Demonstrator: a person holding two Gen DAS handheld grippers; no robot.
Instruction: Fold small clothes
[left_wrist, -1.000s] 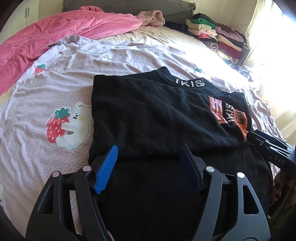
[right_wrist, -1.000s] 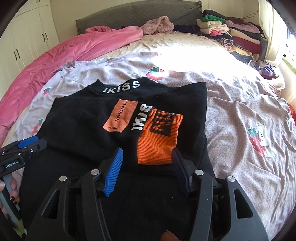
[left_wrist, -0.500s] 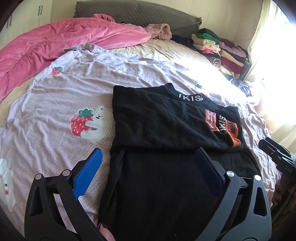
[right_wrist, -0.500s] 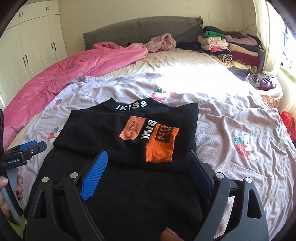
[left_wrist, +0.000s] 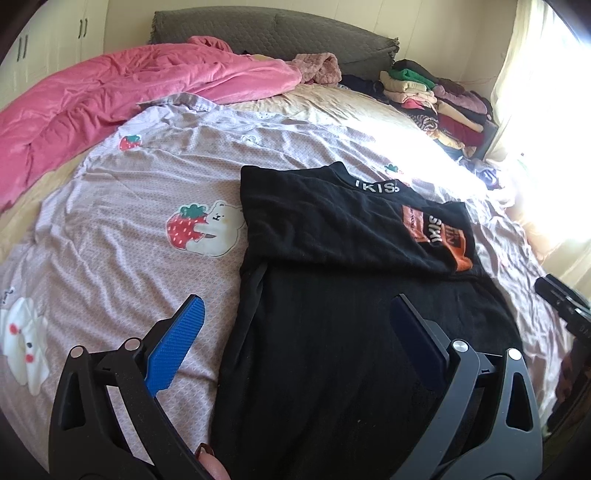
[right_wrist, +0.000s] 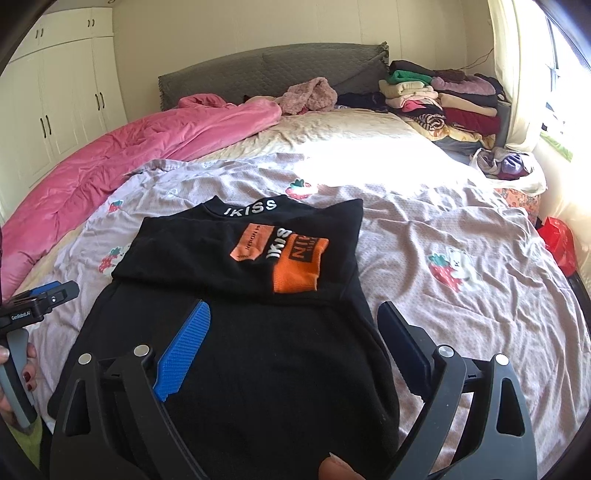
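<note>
A black top (left_wrist: 332, 332) (right_wrist: 258, 350) with a white "IKISS" collar and orange sleeve cuffs lies on the bed, its upper part with the sleeves folded over the body. My left gripper (left_wrist: 295, 314) is open and empty, raised above the top's near left edge. My right gripper (right_wrist: 295, 317) is open and empty, raised above the top's near right part. The left gripper's body also shows at the left edge of the right wrist view (right_wrist: 40, 302), and the right gripper's at the right edge of the left wrist view (left_wrist: 561, 302).
The top lies on a lilac sheet with strawberry-bear prints (left_wrist: 129, 240) (right_wrist: 461, 240). A pink quilt (left_wrist: 110, 96) (right_wrist: 147, 147) lies far left. Stacks of folded clothes (left_wrist: 436, 99) (right_wrist: 443, 99) sit at the far right by the grey headboard (right_wrist: 277, 70). A red item (right_wrist: 557, 240) is at the bed's right side.
Both grippers have opened wider and pulled back and up from the black top. The top lies where it was, folded the same way.
</note>
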